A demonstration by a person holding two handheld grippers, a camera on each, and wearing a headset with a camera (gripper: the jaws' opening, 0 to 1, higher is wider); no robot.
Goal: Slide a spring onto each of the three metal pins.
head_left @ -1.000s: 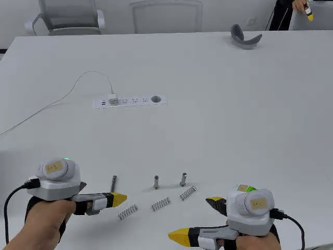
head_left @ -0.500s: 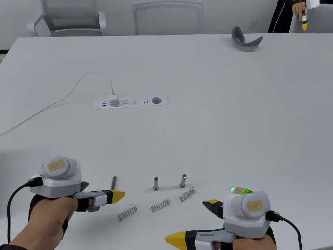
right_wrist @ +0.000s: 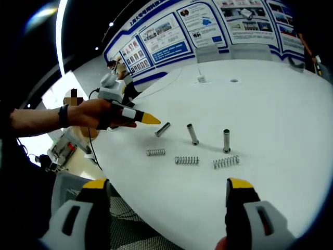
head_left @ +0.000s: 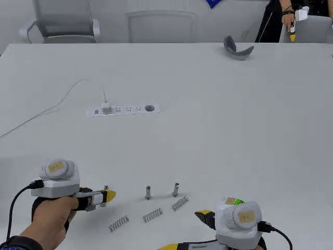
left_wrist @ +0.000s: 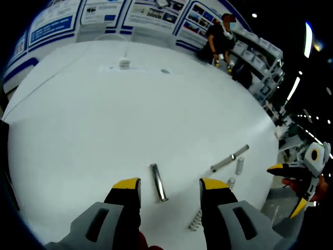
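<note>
Nearing lying pin (left_wrist: 158, 182) with left gripper (left_wrist: 170, 183), flanking it with spread jaws, half-hiding it in head view; holding right gripper (right_wrist: 166, 183) spread too.

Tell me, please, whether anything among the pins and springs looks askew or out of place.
Yes: one pin lies flat on the table, between the open jaws of the left gripper, while the other two pins stand upright. The springs lie loose beside them.
</note>
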